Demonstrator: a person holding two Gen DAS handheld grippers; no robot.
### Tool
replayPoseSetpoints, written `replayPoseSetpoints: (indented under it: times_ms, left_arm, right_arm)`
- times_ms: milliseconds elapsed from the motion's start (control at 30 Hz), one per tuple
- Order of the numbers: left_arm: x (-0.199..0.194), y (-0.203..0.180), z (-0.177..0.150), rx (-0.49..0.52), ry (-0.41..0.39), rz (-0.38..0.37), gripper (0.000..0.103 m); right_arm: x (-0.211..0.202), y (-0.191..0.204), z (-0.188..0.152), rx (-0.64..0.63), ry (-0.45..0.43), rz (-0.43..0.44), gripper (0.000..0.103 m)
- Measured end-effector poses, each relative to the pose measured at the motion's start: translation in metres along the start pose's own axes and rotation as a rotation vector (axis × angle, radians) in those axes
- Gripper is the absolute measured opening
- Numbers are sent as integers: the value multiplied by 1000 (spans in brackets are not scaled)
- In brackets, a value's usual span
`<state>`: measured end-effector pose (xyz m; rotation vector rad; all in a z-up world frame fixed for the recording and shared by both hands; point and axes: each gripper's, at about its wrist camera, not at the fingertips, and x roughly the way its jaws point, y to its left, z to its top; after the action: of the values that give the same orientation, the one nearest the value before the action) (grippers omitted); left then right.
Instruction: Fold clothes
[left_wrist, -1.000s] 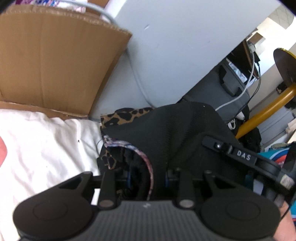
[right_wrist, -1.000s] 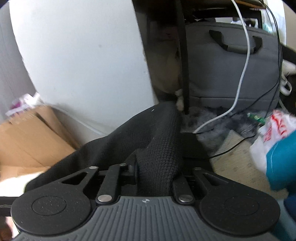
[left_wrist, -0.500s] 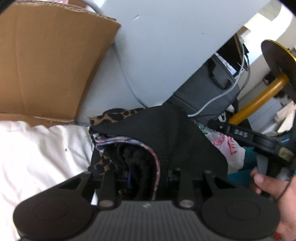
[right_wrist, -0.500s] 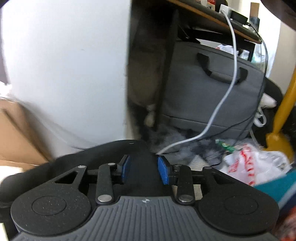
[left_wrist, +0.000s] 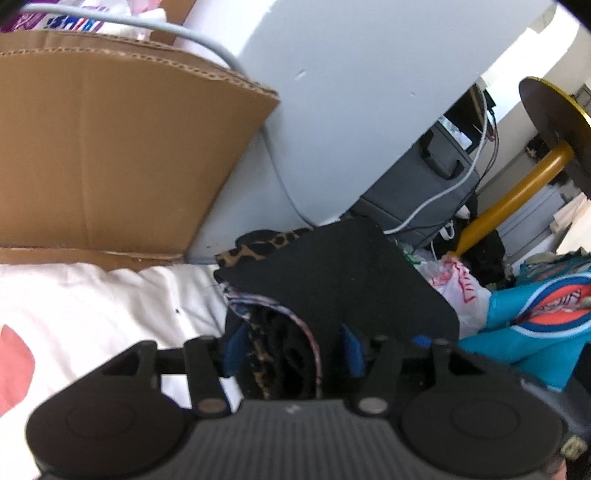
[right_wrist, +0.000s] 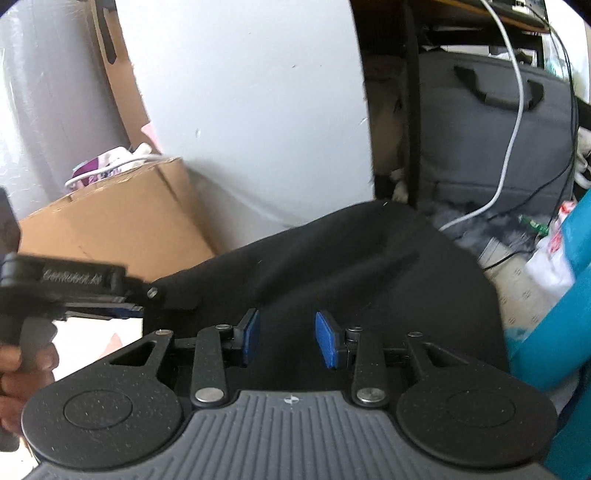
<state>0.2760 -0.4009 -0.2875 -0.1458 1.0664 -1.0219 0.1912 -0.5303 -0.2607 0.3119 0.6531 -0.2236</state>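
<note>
**Both grippers loose over the black garment**

I take the cardboard box (left_wrist: 110, 147) as my landmark. To its right, one black knit garment (left_wrist: 343, 280) lies folded on the white bedding (left_wrist: 92, 306), with one leopard-print piece (left_wrist: 266, 247) sticking out from under it toward the box.

My left gripper (left_wrist: 291, 350) has its jaws opening; bunched fabric sits between the two blue pads (left_wrist: 236, 347), which no longer press it. My right gripper (right_wrist: 288, 338) stands released, two pads (right_wrist: 327, 339) apart above flat black cloth. Farther right of the box I count one grey bag (right_wrist: 491, 140), one white cable (right_wrist: 509, 122), and one teal cloth (left_wrist: 535, 314).
</note>
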Motion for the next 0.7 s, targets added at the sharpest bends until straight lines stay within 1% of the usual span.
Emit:
replayPoseSetpoints:
  times_ms: [133,233,300,367,433,500,533,567,600,633,667,700]
  left_arm:
    - [14,9,5,-54,20,-47,58]
    - [32,21,9,-135,43,-87,58]
    - [40,28,13,-179,37,-104,59]
    - [47,34,17,-221,29,-120,58]
    - [47,38,21,-239,9,-134,58]
    - [47,41,27,-251,-17,-141,51]
    - [47,41,29,-255,-26,-146,44]
    - [47,42,31,-259,-35,-150,34]
    - [45,41,33,-247,-47,-134,27]
    - [44,40,34,-229,-60,-113,9]
    - [42,38,36,-206,-79,-84,7]
    - [39,35,37,-179,-101,-57,7]
  right_arm:
    - [6,19,-9,-43,17,34,40]
    - [17,24,-13,-62,33,35,40]
    - [23,20,-14,-44,45,45,41]
    - [25,19,-16,-54,46,50,41]
    - [26,18,-19,-68,47,52,42]
    - [27,17,-22,-74,50,54,44]
    - [28,16,-22,-72,51,56,44]
    - [29,15,-22,-68,53,57,45]
    - [29,14,-22,-64,54,57,46]
    - [29,13,-22,-60,54,57,46]
    - [29,13,-21,-57,55,58,46]
    - [28,13,-21,-54,53,58,46]
